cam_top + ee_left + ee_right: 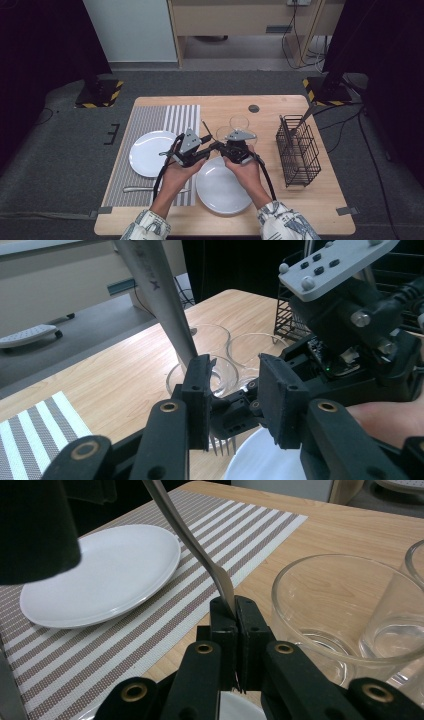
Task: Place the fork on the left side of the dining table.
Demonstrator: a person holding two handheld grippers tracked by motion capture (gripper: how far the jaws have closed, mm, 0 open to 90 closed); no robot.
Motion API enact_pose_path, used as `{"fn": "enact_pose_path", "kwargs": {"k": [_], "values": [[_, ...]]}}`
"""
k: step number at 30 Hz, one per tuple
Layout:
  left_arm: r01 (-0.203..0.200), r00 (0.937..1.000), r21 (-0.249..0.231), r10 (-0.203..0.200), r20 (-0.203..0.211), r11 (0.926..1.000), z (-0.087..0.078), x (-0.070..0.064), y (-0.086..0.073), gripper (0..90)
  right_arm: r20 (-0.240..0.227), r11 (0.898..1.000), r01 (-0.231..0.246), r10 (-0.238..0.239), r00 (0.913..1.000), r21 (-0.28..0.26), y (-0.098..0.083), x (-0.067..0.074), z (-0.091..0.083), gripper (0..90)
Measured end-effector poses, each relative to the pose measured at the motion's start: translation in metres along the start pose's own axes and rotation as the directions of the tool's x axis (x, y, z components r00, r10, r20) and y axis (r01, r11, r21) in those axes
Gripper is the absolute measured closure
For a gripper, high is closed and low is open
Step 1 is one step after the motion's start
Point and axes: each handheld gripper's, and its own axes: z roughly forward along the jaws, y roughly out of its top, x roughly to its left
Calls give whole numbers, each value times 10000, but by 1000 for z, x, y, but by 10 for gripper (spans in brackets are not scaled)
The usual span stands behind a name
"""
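Note:
A metal fork (pixel 195 545) stands clamped just above its tines in my right gripper (pixel 235 605), which is shut on it; its handle slants up and away. In the high view the two grippers meet over the table's middle, with the right gripper (pixel 223 146) pointing left at the left gripper (pixel 212 146). My left gripper (pixel 235 385) is open, its jaws standing apart around the right gripper's fingertips. The fork handle (pixel 160 295) rises just beyond its left jaw, and the tines show below between the jaws. Its pads press on nothing that I can see.
Two clear glasses (pixel 239 122) (pixel 225 132) stand just behind the grippers. One white plate (pixel 150 155) lies on the striped placemat (pixel 150 120), another (pixel 222 192) lies under the hands. A black wire rack (pixel 298 150) stands at the right. A utensil (pixel 135 189) lies near the mat's front edge.

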Motion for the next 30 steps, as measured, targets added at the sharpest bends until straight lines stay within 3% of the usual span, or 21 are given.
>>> {"fn": "enact_pose_path", "kwargs": {"k": [9, 14, 30], "values": [[145, 9998, -40, -146, -166, 9999, 2, 1, 2, 649, 142, 9996, 292, -293, 9995, 57, 3, 3, -3, 883], [560, 9982, -119, -562, -198, 9984, 3, 7, 1, 640, 312, 9988, 474, -477, 9984, 95, 6, 3, -7, 887], [617, 9973, 28, -615, -394, 9981, 5, 15, 1, 639, 405, 9975, 703, -707, 9967, 101, 11, 2, -14, 888]]}}
